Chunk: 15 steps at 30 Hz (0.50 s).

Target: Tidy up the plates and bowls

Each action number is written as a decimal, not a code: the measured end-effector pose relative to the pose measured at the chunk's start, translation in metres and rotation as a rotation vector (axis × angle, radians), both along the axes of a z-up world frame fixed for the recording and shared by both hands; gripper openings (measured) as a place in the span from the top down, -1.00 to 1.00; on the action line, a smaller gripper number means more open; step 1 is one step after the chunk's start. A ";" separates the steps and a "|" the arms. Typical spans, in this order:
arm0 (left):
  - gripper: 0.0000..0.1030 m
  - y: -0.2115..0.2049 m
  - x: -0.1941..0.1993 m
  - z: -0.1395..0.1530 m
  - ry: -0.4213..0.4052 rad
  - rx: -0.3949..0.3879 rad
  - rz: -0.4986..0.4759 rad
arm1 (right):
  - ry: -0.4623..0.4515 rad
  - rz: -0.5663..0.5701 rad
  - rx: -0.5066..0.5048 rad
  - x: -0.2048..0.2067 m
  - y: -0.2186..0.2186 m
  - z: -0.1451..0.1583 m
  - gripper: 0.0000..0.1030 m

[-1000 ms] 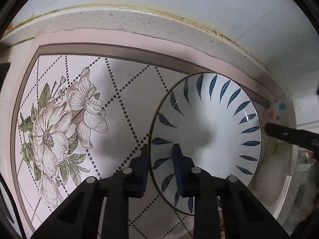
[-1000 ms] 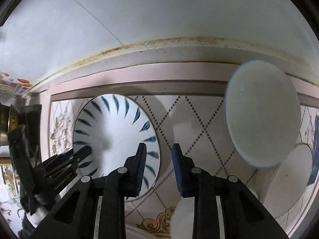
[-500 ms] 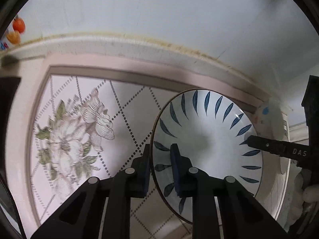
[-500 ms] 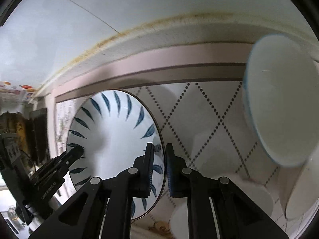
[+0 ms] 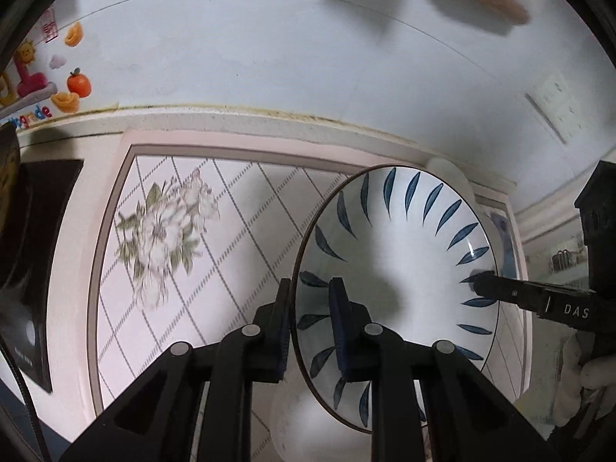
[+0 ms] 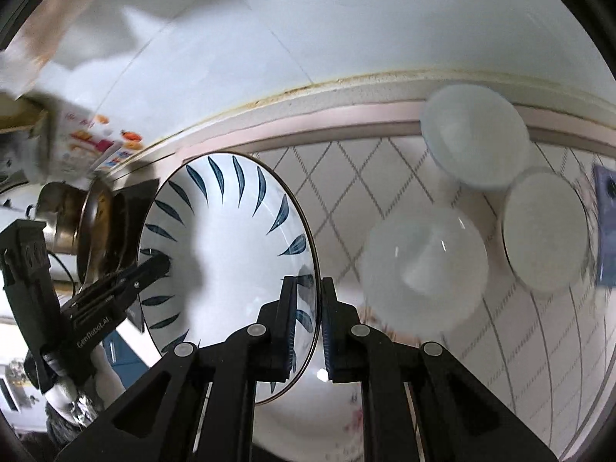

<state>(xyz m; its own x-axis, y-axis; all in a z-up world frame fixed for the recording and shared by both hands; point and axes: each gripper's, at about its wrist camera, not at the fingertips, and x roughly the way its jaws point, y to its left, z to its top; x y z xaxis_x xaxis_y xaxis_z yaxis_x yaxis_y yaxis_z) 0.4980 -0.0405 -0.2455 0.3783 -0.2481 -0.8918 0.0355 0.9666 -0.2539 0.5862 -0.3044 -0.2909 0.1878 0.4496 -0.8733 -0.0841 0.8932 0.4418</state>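
Both tongs, left (image 5: 308,327) and right (image 6: 308,323), clamp the blue-leaf white ceramic plate (image 5: 396,269) aloft; three pale bowls (image 6: 423,269) remain unstacked on the desk (image 5: 231,231).

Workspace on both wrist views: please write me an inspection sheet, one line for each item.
Surface: floral, diamond-patterned mat on the counter.
Job's things: leaf-patterned plate held at both rims, off the mat; three pale bowls on the mat.
Clutter: metal pot at the left edge.
Grippers: left gripper and right gripper both shut on the plate's rim.
Cables: thin dark cable beside the pot.
Surroundings: white wall with stickers.
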 end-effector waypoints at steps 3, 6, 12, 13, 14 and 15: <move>0.69 -0.003 -0.024 -0.002 0.001 0.004 -0.003 | -0.004 0.008 0.006 -0.036 -0.006 0.001 0.74; 0.69 -0.010 -0.044 -0.008 0.018 0.002 -0.008 | 0.004 0.010 0.012 -0.066 -0.016 -0.005 0.74; 0.69 -0.023 -0.070 -0.034 0.060 0.031 -0.037 | 0.038 0.013 0.016 -0.106 -0.026 -0.034 0.74; 0.69 -0.024 -0.074 -0.041 0.075 0.030 -0.040 | 0.049 0.012 0.019 -0.112 -0.028 -0.042 0.74; 0.68 -0.026 -0.077 -0.048 0.087 0.032 -0.041 | 0.057 0.014 0.013 -0.114 -0.025 -0.049 0.74; 0.68 -0.027 -0.079 -0.052 0.095 0.035 -0.042 | 0.065 0.011 0.012 -0.116 -0.023 -0.057 0.74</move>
